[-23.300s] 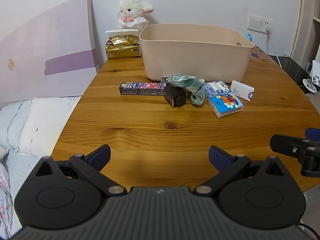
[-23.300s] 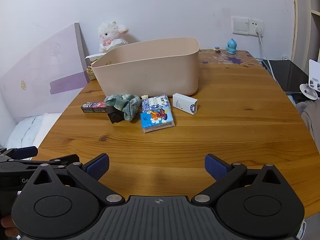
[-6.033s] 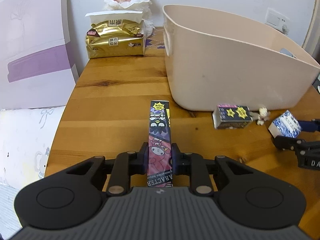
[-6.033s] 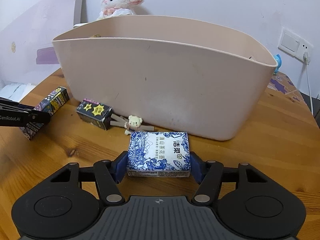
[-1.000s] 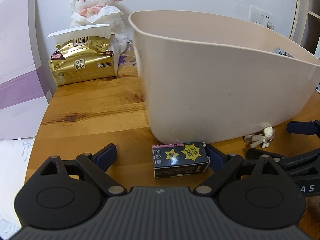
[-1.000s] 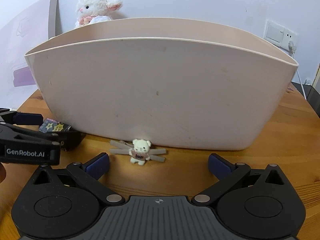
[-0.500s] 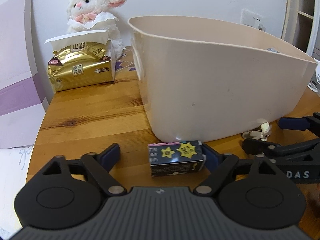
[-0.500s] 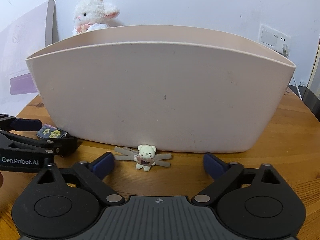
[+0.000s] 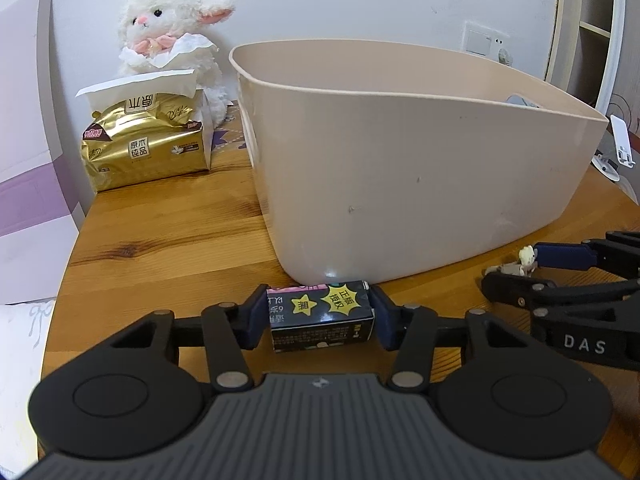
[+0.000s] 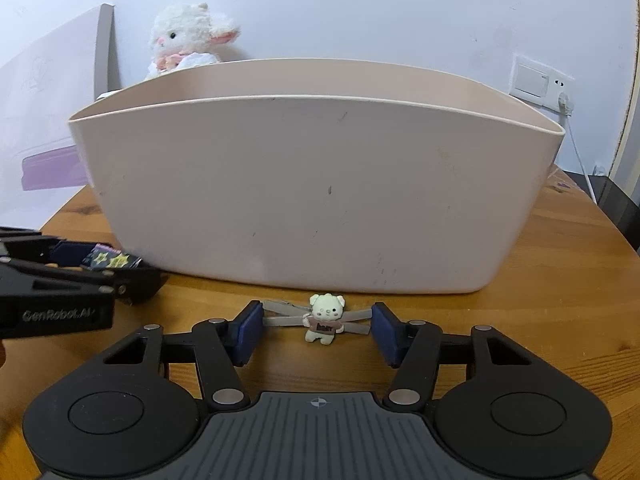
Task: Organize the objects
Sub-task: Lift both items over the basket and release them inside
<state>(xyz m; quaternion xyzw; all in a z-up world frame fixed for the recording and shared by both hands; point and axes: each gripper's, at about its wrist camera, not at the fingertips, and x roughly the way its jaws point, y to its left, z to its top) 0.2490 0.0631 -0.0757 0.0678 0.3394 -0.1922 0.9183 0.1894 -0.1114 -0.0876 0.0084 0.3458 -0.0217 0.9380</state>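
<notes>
A small black box with yellow stars [image 9: 322,316] lies on the wooden table against the front wall of the beige bin [image 9: 400,184]. My left gripper [image 9: 319,316] is shut on the box, pads touching both its ends. It also shows at the left of the right wrist view [image 10: 110,261]. A small bear hair clip [image 10: 320,318] lies on the table in front of the bin [image 10: 312,192]. My right gripper [image 10: 316,332] has its pads at both tips of the clip; the clip still rests on the table. The right gripper also shows in the left wrist view [image 9: 516,266].
A gold tissue pack [image 9: 146,142] and a white plush lamb [image 9: 172,32] stand behind the bin at the back left. A purple-and-white board [image 9: 28,152] leans at the table's left edge. A wall socket [image 10: 540,80] with a cable is at the right.
Both grippers have closed in from wide open: the left one now clamps the star box, and the right one's pads have come in to the tips of the bear clip.
</notes>
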